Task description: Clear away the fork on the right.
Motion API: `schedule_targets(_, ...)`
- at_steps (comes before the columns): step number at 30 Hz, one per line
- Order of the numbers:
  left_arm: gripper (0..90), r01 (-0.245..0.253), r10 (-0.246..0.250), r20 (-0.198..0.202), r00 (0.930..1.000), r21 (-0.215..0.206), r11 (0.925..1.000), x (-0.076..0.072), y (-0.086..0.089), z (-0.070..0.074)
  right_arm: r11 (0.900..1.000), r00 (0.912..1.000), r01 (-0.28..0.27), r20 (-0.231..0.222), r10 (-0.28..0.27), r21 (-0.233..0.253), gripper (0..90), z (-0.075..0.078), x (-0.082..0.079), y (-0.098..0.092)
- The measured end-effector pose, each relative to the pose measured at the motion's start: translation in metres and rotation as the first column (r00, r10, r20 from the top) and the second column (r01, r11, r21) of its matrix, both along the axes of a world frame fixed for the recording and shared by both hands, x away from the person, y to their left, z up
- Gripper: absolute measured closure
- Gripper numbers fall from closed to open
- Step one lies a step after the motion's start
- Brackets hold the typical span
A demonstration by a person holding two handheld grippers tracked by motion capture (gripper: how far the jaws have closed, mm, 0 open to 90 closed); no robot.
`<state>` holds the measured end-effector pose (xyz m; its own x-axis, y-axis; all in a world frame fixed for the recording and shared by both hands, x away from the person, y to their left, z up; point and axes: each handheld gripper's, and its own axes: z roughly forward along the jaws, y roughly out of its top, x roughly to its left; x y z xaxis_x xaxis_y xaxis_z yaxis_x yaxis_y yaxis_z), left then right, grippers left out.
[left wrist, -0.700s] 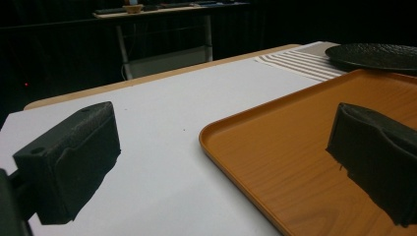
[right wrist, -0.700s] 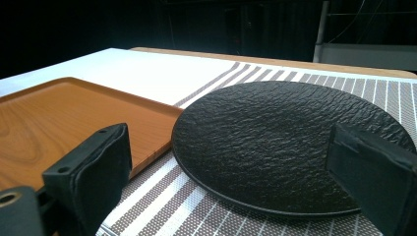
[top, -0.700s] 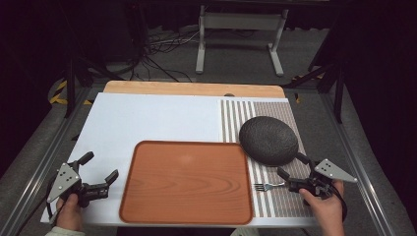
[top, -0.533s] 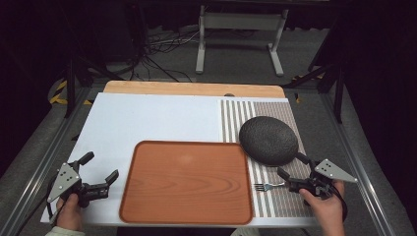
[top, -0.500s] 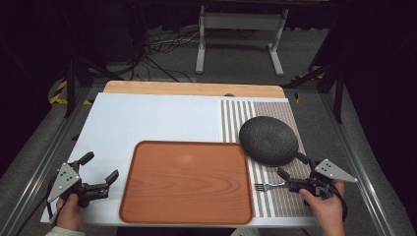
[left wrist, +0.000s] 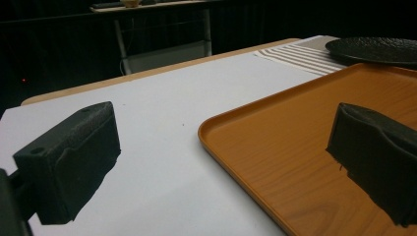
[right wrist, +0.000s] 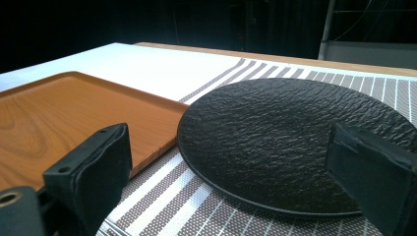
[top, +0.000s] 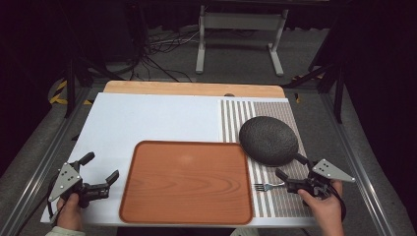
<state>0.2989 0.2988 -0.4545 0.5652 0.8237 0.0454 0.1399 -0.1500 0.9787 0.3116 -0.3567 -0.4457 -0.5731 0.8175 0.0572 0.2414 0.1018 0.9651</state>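
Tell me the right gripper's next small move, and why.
Probably ease the right gripper down and left onto the fork. Its jaws stand open and empty, the fork lies on the striped mat just left of them, beside the black plate.

right gripper [top: 289,166] | nudged toward 9 o'clock, nearer the fork [top: 265,187] | jaws spread as before | left gripper [top: 102,168], tray [top: 187,182], plate [top: 268,140] | no shift seen

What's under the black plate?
The black plate lies on a striped placemat, with its left edge touching or just over the orange tray. Whatever is beneath its middle is covered.
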Motion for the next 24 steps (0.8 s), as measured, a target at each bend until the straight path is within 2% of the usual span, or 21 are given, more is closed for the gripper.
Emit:
schedule_targets(4, 0.2, 0.004, -0.004, -0.005, 1.0000, 0.006, 1.0000, 0.000, 0.000, 0.000, 1.000, 1.0000, -0.008, -0.006, 0.008, -0.007, 5.1, 0.001, 0.003, 0.001)
schedule_targets(15, 0.2, 0.003, -0.003, -0.008, 1.0000, 0.000, 1.0000, 0.000, 0.000, 0.000, 0.998, 0.9980, -0.054, -0.034, 0.053, -0.032, 4.6, 0.019, 0.016, 0.010)
schedule_targets(19, 0.2, 0.004, -0.004, -0.009, 0.9999, -0.001, 1.0000, 0.000, -0.001, 0.000, 0.996, 0.9954, -0.080, -0.058, 0.077, -0.051, 4.0, 0.023, 0.018, 0.012)
schedule_targets(24, 0.2, 0.001, -0.001, -0.011, 0.9999, -0.002, 1.0000, 0.000, -0.001, -0.001, 0.988, 0.9919, -0.112, -0.072, 0.104, -0.106, 3.8, 0.033, 0.020, 0.012)
